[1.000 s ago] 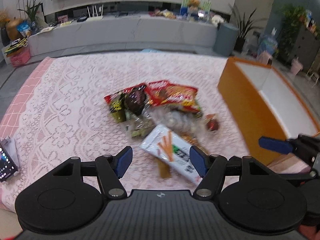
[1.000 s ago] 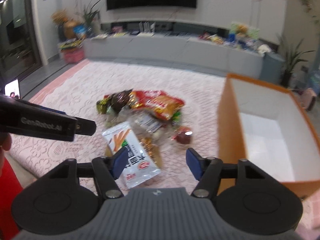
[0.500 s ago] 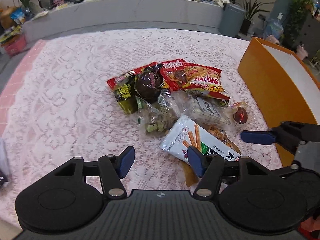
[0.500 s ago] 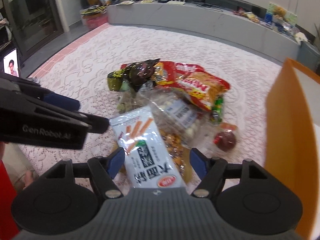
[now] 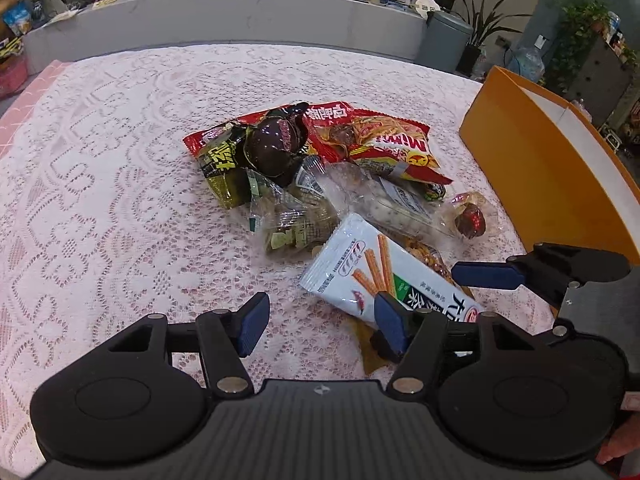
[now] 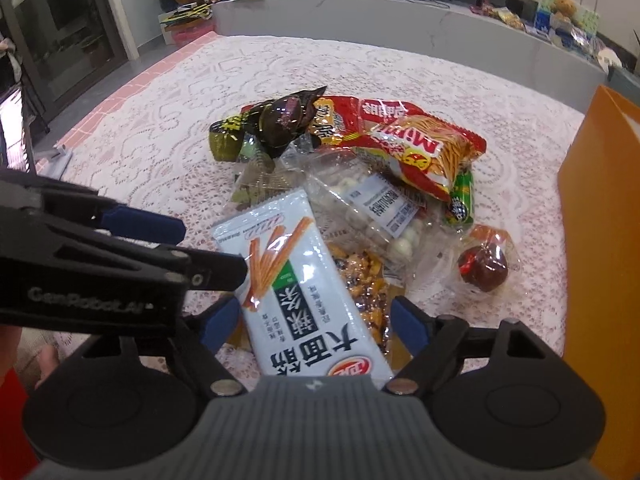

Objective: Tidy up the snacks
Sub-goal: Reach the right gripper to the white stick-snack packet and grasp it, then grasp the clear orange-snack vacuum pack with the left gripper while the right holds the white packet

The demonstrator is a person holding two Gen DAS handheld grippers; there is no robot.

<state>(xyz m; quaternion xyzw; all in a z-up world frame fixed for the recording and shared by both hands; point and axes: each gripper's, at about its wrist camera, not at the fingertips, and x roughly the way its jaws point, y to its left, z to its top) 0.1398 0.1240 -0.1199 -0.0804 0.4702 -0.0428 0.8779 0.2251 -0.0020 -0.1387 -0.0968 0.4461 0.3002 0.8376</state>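
though both hand-held grippers [image 5: 318, 318] [image 6: 316, 322] gape, the white packet [image 6: 308, 280] hides snacks beneath — contents unclear.

2 wrist fisheyes, angled down, close, sharing snack pile [image 5: 320, 184]

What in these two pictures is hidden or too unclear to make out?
- Inside of the orange cardboard box: both views, its own wall and the frame edge hide it.
- Near end of the white breadstick packet: right wrist view, the gripper's body covers it.
- Brown snack bag under that packet: both views, mostly covered.
- Small print on the clear bag of white balls: too small to read.
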